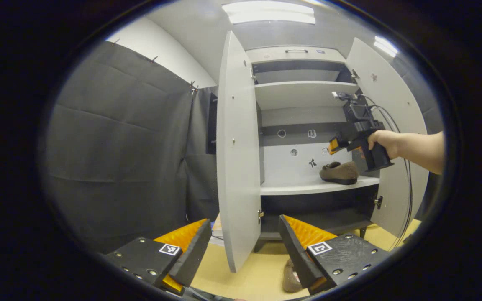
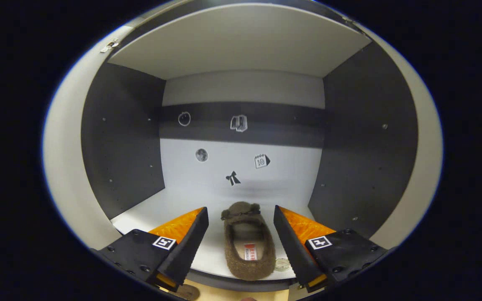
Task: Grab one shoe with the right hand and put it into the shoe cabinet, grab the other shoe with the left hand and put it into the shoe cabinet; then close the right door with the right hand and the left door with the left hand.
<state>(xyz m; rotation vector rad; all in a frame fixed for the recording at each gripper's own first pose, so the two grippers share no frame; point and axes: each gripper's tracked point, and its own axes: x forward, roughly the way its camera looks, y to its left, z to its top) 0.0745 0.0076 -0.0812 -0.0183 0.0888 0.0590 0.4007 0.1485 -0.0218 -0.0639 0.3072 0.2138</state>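
Shoe cabinet [image 1: 308,96] center of left gripper view, both doors open. I see left door [image 1: 237,159] left of center, brown shoe [image 1: 340,172] on shelf [image 1: 308,187] right of center, right door [image 1: 396,125] far right. Second shoe [image 1: 290,278] on floor, bottom center. Left gripper [image 1: 243,244] spread, empty. Right gripper [image 2: 240,234] spread, fingers either side of shelved shoe, not touching.

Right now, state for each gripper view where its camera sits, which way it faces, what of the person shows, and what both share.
Left gripper view: low, back from the tall white shoe cabinet, facing its open doors; own left gripper open; the right gripper and hand farther off.
Right gripper view: at the shelf, facing inward; own gripper open.
Shared: brown fuzzy slipper on that shelf.
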